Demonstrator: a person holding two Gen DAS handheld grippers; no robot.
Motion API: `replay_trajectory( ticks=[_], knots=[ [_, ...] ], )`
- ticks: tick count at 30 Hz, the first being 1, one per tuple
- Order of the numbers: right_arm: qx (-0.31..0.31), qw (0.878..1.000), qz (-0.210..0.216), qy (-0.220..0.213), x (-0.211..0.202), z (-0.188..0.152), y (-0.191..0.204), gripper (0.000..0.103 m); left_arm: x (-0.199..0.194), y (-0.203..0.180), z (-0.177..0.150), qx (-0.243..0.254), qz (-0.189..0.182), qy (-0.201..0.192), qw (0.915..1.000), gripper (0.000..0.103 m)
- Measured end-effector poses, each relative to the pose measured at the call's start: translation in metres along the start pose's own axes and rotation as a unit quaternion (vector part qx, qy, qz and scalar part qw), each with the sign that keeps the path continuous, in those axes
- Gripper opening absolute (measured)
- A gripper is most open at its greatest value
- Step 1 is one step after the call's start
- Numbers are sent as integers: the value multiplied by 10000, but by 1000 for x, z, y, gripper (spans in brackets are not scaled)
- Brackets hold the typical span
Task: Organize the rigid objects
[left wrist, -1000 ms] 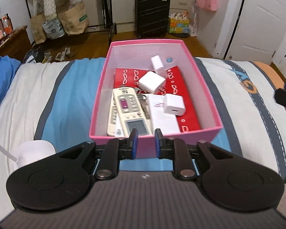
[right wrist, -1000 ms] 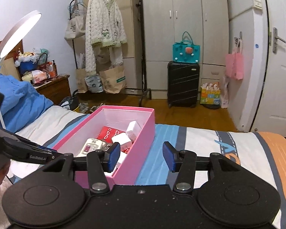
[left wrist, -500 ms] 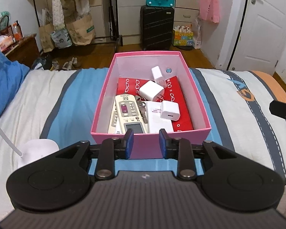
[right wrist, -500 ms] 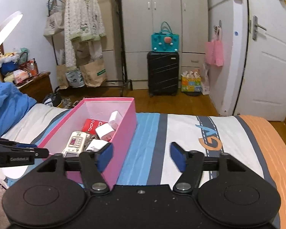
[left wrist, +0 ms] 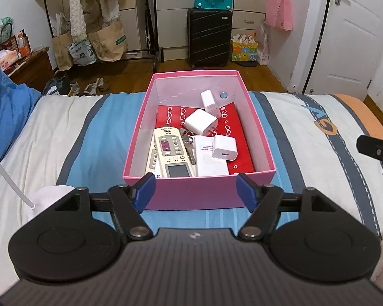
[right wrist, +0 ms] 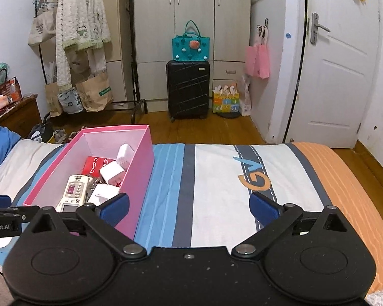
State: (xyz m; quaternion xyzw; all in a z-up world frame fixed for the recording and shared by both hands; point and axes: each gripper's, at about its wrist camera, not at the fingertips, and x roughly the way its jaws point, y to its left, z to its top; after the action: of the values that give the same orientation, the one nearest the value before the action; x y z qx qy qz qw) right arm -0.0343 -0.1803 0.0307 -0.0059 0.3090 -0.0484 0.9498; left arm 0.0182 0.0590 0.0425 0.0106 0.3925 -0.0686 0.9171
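Note:
A pink box (left wrist: 199,195) sits on the striped bed. It holds two white remotes (left wrist: 171,153), keys (left wrist: 187,140), three white chargers (left wrist: 200,122), a white card (left wrist: 210,160) and a red packet (left wrist: 240,132). My left gripper (left wrist: 196,194) is open and empty, just in front of the box's near wall. My right gripper (right wrist: 189,207) is open and empty, to the right of the box (right wrist: 140,168), above the bedspread. The right gripper's tip shows at the right edge of the left wrist view (left wrist: 376,150).
A white lamp base (left wrist: 48,199) and its stem lie on the bed left of the box. A blue pillow (left wrist: 5,112) is at far left. Beyond the bed's foot stand a black suitcase (right wrist: 187,89), a clothes rack (right wrist: 81,51) and a white door (right wrist: 337,76).
Both grippers have opened wide, the left from nearly shut. Both have drawn back and up from the box. The right gripper has swung to the right.

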Motion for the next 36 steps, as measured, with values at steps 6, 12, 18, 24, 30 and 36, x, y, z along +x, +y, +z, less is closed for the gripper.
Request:
replay_trajectory(
  ticks=[6, 12, 18, 24, 30, 36],
  knots=[
    [-50, 9999, -104, 32, -1, 1, -1, 102, -1, -2, 0, 26, 10, 20, 10000, 82],
    [-69, 9999, -136, 81, -2, 1, -2, 102, 0, -7, -1, 176, 58, 37, 9998, 96],
    [12, 9996, -229, 148, 2, -3, -4, 102, 3, -9, -1, 161, 57, 181, 9997, 99],
    [70, 9994, -249, 215, 7, -4, -6, 102, 9, -9, -2, 113, 214, 328, 9992, 99],
    [87, 9994, -231, 225, 7, -4, -6, 102, 10, -4, 0, -15, 318, 445, 9985, 99],
    [56, 9996, -163, 225, 5, -3, -5, 102, 7, -3, 0, -67, 331, 400, 9986, 99]
  ],
)
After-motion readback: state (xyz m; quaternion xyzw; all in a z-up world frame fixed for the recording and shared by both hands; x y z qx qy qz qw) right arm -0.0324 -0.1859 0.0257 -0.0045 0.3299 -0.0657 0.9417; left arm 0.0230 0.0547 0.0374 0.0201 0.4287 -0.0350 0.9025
